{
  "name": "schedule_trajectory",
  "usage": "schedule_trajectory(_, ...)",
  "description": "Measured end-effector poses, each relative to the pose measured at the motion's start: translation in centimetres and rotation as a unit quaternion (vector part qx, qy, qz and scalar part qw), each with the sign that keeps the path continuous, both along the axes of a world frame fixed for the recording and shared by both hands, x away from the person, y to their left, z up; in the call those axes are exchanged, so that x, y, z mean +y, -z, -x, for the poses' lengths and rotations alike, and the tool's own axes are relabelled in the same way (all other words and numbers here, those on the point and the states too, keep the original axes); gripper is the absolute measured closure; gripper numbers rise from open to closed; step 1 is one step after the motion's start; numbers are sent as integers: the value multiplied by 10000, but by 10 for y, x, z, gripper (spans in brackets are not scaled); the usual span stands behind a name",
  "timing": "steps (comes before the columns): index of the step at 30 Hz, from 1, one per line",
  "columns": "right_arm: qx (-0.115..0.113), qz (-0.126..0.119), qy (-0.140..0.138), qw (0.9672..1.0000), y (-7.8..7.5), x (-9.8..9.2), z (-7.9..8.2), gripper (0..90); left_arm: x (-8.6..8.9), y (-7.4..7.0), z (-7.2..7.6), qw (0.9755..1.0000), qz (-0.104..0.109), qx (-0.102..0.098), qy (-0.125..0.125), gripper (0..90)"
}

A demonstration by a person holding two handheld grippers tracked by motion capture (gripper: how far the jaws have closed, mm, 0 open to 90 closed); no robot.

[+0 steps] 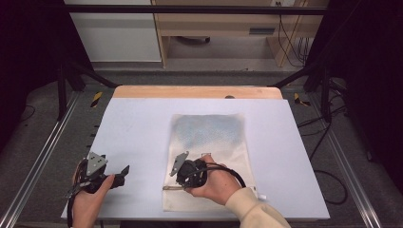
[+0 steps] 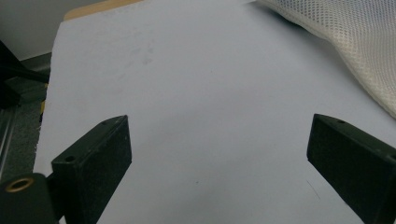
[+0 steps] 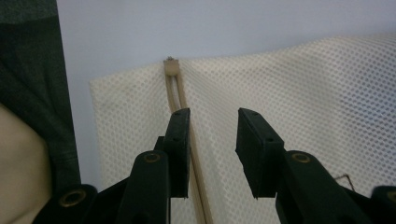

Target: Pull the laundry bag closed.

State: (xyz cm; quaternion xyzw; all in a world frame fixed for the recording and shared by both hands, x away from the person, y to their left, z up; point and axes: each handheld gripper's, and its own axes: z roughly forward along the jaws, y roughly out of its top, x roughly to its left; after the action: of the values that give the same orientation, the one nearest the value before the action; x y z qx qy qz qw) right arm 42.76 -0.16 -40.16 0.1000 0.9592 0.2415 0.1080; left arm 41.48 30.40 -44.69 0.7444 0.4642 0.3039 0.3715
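right gripper view has the right gripper (image 3: pixel 212 135) narrowed but unclamped over the mesh bag (image 1: pixel 209 156)'s zipper (image 3: pixel 175 93), 12 o'clock ahead, likely needing its pull next; left gripper (image 2: pixel 219 154) open, idle.

A cream mesh laundry bag (image 1: pixel 209 156) lies flat on the worktop (image 1: pixel 138 137), lengthwise away from the person, its far half tinted bluish. Its zipper (image 3: pixel 180 100) runs along the near-left edge, zipped shut up to the end stop at the corner.
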Motion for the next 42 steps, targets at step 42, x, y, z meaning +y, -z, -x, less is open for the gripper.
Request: schedule_trajectory(42, 595, 264, -277, 9975, 38, 60, -9, 783, -4, 0, -3, 9999, 1, 81, 121, 72)
